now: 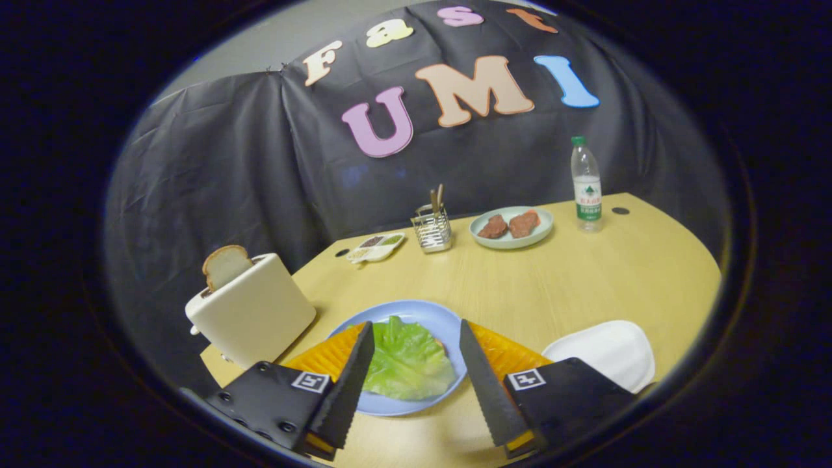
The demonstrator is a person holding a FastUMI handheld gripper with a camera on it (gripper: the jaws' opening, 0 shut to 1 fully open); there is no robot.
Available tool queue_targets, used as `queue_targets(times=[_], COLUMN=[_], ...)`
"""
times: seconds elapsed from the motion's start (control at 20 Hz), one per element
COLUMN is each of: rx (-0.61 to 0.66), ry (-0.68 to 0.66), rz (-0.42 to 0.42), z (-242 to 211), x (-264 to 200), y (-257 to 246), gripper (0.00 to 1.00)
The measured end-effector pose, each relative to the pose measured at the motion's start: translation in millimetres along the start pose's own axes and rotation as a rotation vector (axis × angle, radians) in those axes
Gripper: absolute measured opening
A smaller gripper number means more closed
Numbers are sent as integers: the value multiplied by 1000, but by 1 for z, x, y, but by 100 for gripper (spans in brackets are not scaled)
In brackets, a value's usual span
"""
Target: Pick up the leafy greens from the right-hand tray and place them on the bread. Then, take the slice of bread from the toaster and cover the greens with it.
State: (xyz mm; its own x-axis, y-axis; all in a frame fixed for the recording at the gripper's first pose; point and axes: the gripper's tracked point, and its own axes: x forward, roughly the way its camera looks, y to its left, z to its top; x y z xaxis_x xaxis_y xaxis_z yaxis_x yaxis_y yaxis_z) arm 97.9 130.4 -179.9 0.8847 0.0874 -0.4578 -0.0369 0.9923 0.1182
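Note:
A green lettuce leaf (406,361) lies spread on a light blue plate (429,315), covering whatever is under it. My gripper (416,328) hovers above the plate, open, with the leaf showing in the gap between its fingers and nothing held. To the left stands a cream toaster (253,312) with a slice of bread (225,265) sticking up out of its slot. A white tray (608,351) lies bare on the table just right of the right finger.
On the wooden table (585,279) beyond the plate are a pale green plate with two brown meat pieces (511,227), a wire utensil holder (432,229), a small divided condiment dish (377,247) and a water bottle (585,185). The table edge runs close behind the toaster.

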Motion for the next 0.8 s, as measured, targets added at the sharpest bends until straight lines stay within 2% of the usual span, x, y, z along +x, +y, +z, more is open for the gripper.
queue_targets(times=[0.05,0.45,0.65,0.8], rx=[-15,-122,-175,-159], ry=[-13,-97,-161,-173], rz=[-7,11,53,137], z=[5,44,83,99], x=[-4,-51,-78,-90], y=[-2,13,53,98], gripper=[89,95,98,98])
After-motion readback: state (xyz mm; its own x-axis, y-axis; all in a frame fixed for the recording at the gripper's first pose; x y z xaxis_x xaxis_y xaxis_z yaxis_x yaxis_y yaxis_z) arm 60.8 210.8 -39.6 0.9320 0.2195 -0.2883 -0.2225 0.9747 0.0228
